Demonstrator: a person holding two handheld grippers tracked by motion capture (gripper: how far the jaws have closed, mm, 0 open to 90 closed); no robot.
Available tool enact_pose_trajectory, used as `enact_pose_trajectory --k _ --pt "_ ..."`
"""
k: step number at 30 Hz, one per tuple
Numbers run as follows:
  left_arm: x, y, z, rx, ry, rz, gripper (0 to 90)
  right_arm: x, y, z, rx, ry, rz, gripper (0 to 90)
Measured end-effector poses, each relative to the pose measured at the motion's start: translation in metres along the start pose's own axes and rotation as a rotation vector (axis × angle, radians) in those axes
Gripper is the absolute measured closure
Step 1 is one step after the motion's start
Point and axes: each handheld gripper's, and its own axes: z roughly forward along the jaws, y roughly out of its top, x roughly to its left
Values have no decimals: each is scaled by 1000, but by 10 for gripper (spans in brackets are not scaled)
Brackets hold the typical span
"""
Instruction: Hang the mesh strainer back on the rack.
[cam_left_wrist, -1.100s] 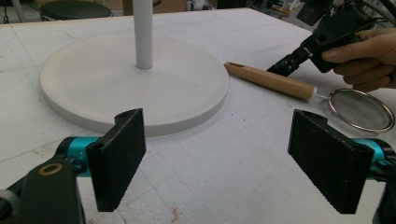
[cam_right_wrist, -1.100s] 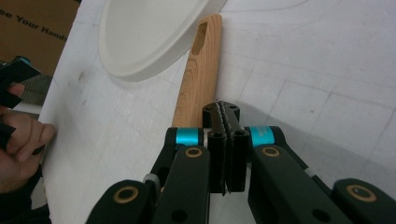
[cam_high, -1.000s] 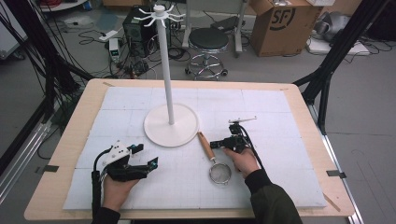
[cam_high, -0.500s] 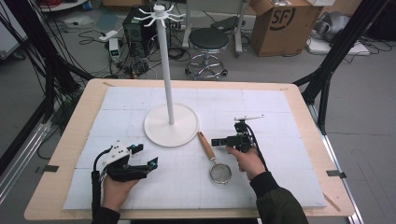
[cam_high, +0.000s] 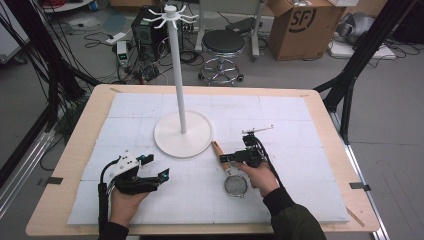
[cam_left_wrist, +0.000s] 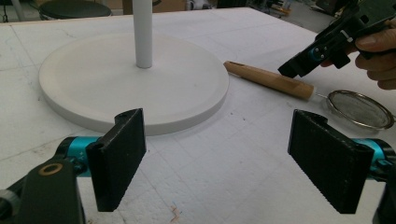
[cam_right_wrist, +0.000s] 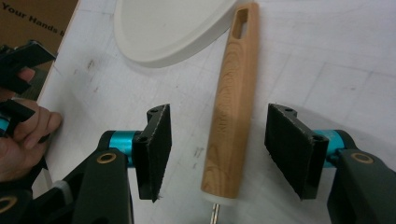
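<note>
Right gripper (cam_right_wrist: 217, 149) has just been opening, its jaws now straddling the strainer (cam_high: 231, 172) handle without touching. Left gripper (cam_left_wrist: 219, 158) sits wide and empty. Nothing's grabbed yet, so it's all left to do.

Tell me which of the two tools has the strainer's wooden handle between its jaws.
The right tool: its open jaws straddle the wooden handle without pressing on it. The left tool stands open over bare white foam, short of the stand's base.

One strainer (cam_high: 234, 185), one stand (cam_high: 183, 134), two tongs (cam_high: 155, 167)
</note>
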Motion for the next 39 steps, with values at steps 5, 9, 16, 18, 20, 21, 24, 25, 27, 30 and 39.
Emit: enact_pose_trajectory --k 5,9,16,18,20,21,24,25,27,30,39 --pt "0 0 0 -1 -4 2 198 6 -2 6 22 -11 -11 422" --pt "0 1 0 -4 -6 1 198 8 -3 8 36 -22 -15 423" --pt "0 0 1 -3 -5 0 198 15 -6 9 42 -89 -60 474" --pt "-1 0 0 0 -6 1 198 17 -6 10 48 -104 -70 475" --pt "0 0 0 -1 -5 1 198 19 -7 11 42 -119 -79 482" --pt "0 0 0 -3 -6 1 198 19 -7 11 40 -129 -89 484" --pt "0 0 0 -2 -5 1 198 25 -9 12 39 -177 -120 526" --pt "0 0 0 -2 -5 0 198 26 -10 13 37 -191 -130 545" --pt "0 0 1 -2 -5 0 198 30 -11 14 39 -240 -159 574" --pt "-1 0 1 -1 -4 0 198 37 -14 17 35 -289 -197 575" --pt "-1 0 1 -2 -8 2 199 50 -16 25 52 -408 -276 604"
